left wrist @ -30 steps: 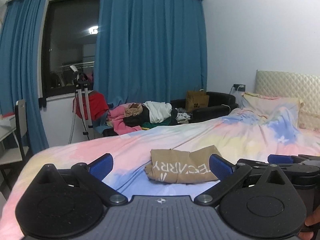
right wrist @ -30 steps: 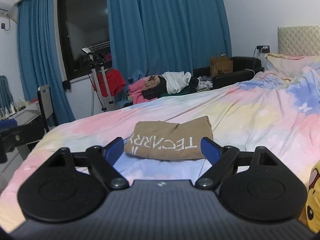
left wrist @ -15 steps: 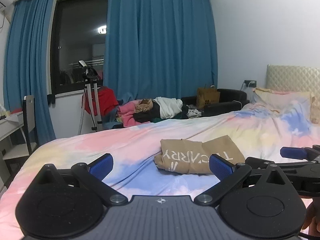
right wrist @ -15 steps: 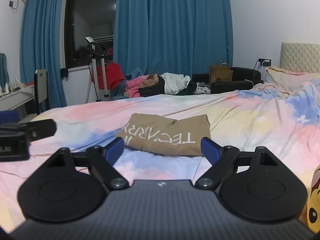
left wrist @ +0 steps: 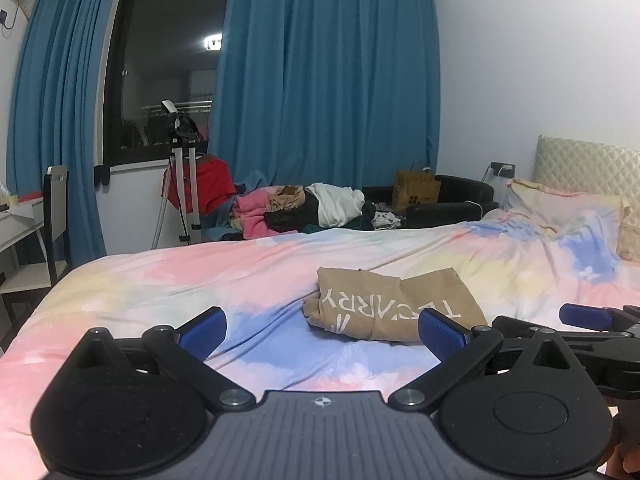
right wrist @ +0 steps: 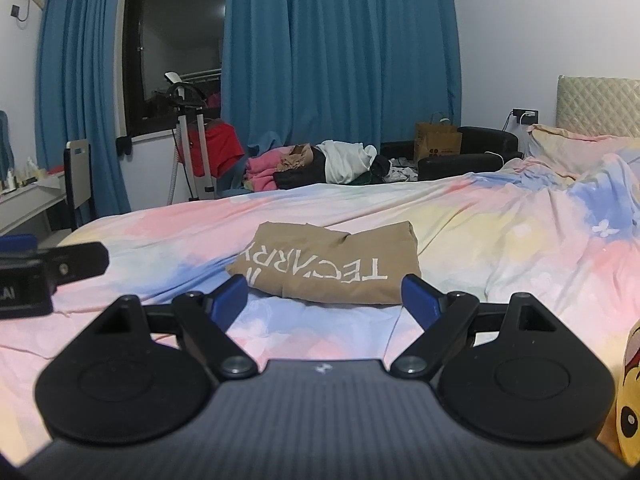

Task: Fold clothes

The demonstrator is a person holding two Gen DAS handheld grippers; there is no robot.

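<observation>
Bedroom with blue curtains (left wrist: 320,112) and a bed (left wrist: 168,280) under a pastel pink, blue and yellow cover. Left claw (left wrist: 322,330): blue-padded fingers spread wide, nothing between them, held above the near part of the bed. Right claw (right wrist: 322,298): likewise spread wide and empty, just short of the garment; in the left view it appears at the right edge. Folded tan garment (right wrist: 332,268): lies flat on the cover ahead of both claws, long axis running left to right across the bed, its white lettering upside down toward the cameras. Beyond the bed: a pile of clothes (left wrist: 308,212), a brown paper bag (left wrist: 416,191), a tripod (left wrist: 182,184) by the dark window (left wrist: 160,72).
</observation>
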